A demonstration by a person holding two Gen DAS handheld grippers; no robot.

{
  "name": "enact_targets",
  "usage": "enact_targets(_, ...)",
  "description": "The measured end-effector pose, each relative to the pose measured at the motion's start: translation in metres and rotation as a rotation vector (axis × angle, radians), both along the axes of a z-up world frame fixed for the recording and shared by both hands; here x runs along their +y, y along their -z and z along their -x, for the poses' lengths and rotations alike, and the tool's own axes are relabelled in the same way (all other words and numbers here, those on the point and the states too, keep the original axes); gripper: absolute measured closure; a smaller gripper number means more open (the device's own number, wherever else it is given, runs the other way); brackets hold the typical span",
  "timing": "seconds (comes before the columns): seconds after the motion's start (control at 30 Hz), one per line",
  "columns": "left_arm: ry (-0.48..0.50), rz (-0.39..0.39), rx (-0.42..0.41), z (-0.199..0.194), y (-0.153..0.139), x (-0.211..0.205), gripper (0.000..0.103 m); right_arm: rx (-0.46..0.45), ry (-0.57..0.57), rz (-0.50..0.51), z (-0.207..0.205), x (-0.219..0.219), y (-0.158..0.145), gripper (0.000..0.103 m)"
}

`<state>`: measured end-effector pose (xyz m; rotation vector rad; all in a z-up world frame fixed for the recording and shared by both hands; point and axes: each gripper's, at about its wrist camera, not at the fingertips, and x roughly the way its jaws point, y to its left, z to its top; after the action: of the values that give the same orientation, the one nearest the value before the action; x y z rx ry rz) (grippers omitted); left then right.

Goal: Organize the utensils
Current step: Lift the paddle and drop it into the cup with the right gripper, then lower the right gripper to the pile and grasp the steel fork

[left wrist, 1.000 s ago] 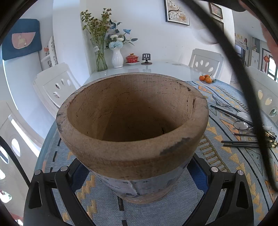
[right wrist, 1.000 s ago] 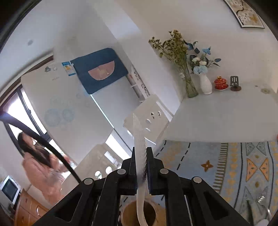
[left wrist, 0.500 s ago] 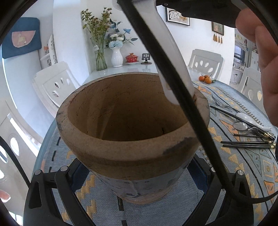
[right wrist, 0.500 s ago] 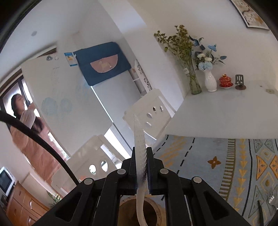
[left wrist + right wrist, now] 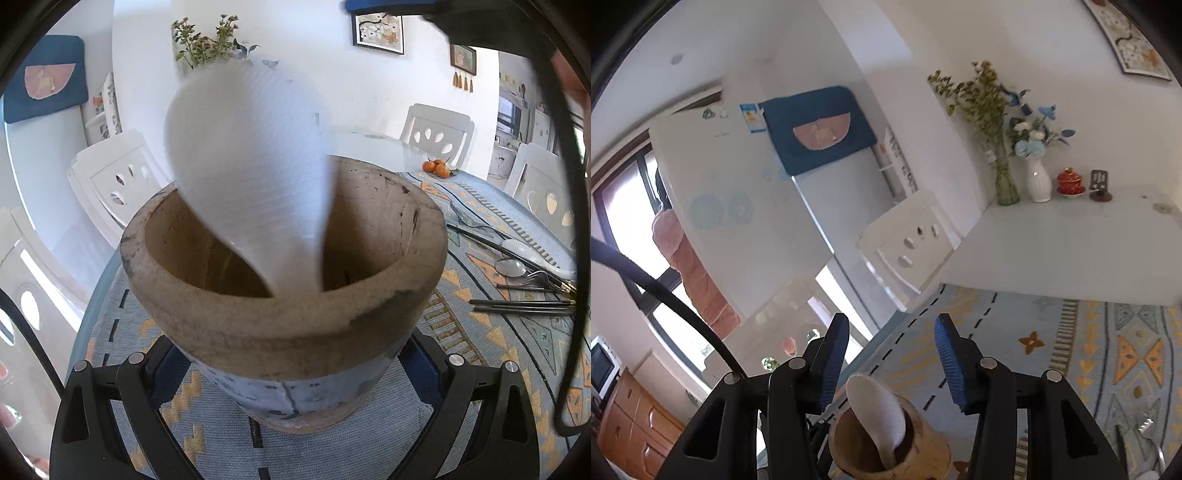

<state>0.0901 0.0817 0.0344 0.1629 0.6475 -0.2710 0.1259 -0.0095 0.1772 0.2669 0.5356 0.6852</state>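
Observation:
A brown wooden pot (image 5: 284, 325) stands on the patterned mat, and my left gripper (image 5: 291, 354) is shut on its lower sides, blue pads against it. A white ribbed spoon (image 5: 251, 166) leans inside the pot, bowl end up and blurred. In the right wrist view the same spoon (image 5: 875, 410) stands in the pot (image 5: 923, 454) just below my right gripper (image 5: 889, 332). Its jaws have just been opening and stand open, with nothing between the blue pads.
Black chopsticks (image 5: 521, 304), a metal spoon (image 5: 511, 267) and forks (image 5: 472, 221) lie on the mat (image 5: 498, 350) to the right of the pot. Oranges (image 5: 437, 168) sit farther back. Vases (image 5: 1038, 181) stand at the table's far end. White chairs surround the table. A black cable (image 5: 569, 221) hangs at right.
The right gripper, shut on the white spoon's handle before, has parted its jaws and let go. The spoon has dropped into the pot. The left gripper and pot have not moved.

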Motion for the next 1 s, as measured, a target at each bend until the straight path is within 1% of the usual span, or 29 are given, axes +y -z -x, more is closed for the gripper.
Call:
enact_targets(0.23,0.003,-0.005,0.003,-0.001,0.000,0.002,0.004,-0.025,0.087,-0.011,0.019,-0.055,-0.019,0.056)
enact_targets(0.37,0.004,-0.002,0.006,-0.002,0.000,0.002,0.004,-0.043,0.151,0.033,0.031,-0.091,-0.029,0.056)
enact_targets(0.47,0.005,-0.005,0.006,-0.003,0.000,0.002,0.004,-0.026,0.210,0.087,0.038,-0.121,-0.030,0.055)
enact_targets(0.6,0.002,-0.021,-0.002,-0.002,0.001,-0.001,0.004,0.043,0.293,0.194,0.043,-0.158,-0.019,0.055)
enact_targets(0.73,0.003,-0.015,0.007,-0.003,0.001,-0.001,0.004,0.167,0.358,0.256,0.047,-0.187,0.009,0.055)
enact_targets(0.83,0.004,-0.011,0.015,-0.005,0.001,0.000,0.004,0.262,0.391,0.310,0.047,-0.202,0.032,0.055)
enact_targets(0.93,0.005,-0.013,0.018,-0.006,0.001,0.000,0.004,0.315,0.421,0.377,0.050,-0.211,0.051,0.056)
enact_targets(1.0,0.004,-0.018,0.018,-0.005,0.001,0.000,0.004,0.341,0.427,0.397,0.053,-0.214,0.062,0.056)
